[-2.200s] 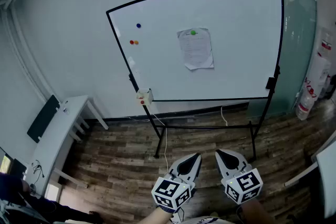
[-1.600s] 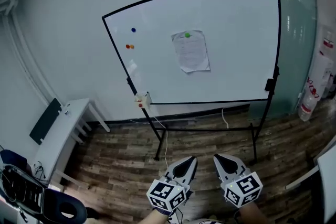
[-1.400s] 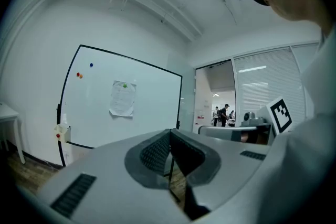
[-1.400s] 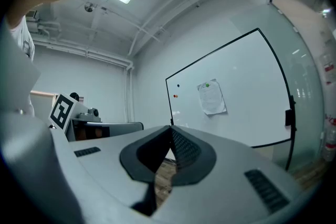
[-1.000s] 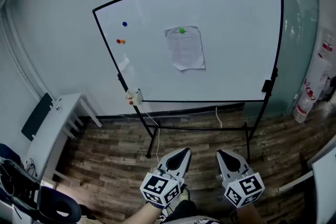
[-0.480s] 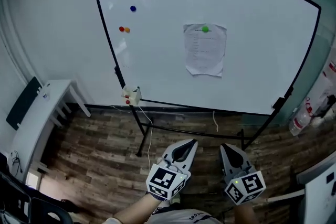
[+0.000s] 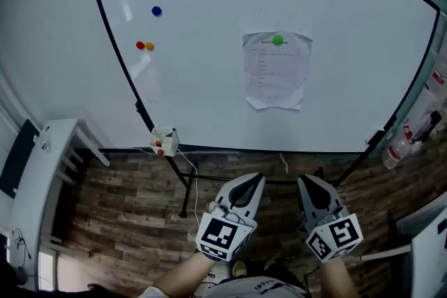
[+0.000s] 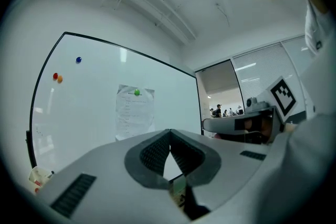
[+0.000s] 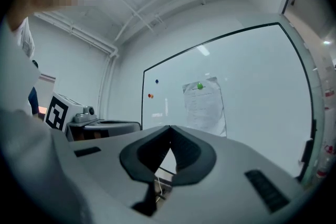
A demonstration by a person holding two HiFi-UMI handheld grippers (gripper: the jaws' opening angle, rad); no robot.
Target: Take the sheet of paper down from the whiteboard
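Observation:
A printed sheet of paper (image 7: 275,70) hangs on the whiteboard (image 7: 209,45), pinned at its top by a green magnet (image 7: 278,40). Its lower edge curls a little. Both grippers are held low in the head view, well short of the board. My left gripper (image 7: 248,183) is shut and empty, its tips touching. My right gripper (image 7: 308,184) is shut and empty too. The left gripper view shows the paper (image 8: 134,111) ahead and to the left of the jaws. In the right gripper view the paper (image 9: 203,105) is ahead and slightly right.
A blue magnet (image 7: 156,10) and a red and an orange magnet (image 7: 144,46) sit at the board's upper left. A small white box (image 7: 163,141) hangs at its lower left corner. The board's black stand (image 7: 183,186) rests on wood flooring. A white bench (image 7: 38,185) is at the left.
The whiteboard and paper have grown larger in the head view as I walked closer. Both grippers stayed shut and side by side, advancing with me.

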